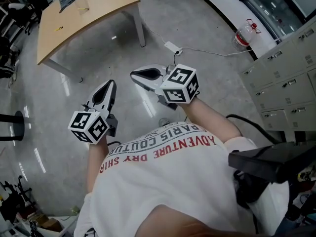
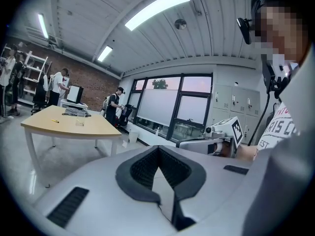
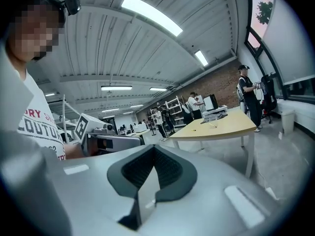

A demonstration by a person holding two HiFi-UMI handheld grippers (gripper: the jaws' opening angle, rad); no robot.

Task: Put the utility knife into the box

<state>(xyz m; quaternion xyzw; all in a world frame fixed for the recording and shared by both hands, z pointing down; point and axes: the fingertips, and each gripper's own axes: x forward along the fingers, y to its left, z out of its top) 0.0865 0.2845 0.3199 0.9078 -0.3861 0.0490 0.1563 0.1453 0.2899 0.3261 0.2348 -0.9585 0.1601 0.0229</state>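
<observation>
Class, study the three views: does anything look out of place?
Nothing is spilled or broken. The oddity: the left gripper and right gripper hang at the person's chest, jaws shut on nothing, well away from the light wooden table, whose small items are too distant to identify.

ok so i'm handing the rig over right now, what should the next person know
Left gripper: shut, empty.
Right gripper: shut, empty, beside the left one.
Both are well short of the wooden table.
On the table: a small yellow thing, possibly the utility knife, and apart from it a clear container, possibly the box; too small to be sure.
Done: nothing yet.
Left: walk up, grasp the knife, put it in the box.
</observation>
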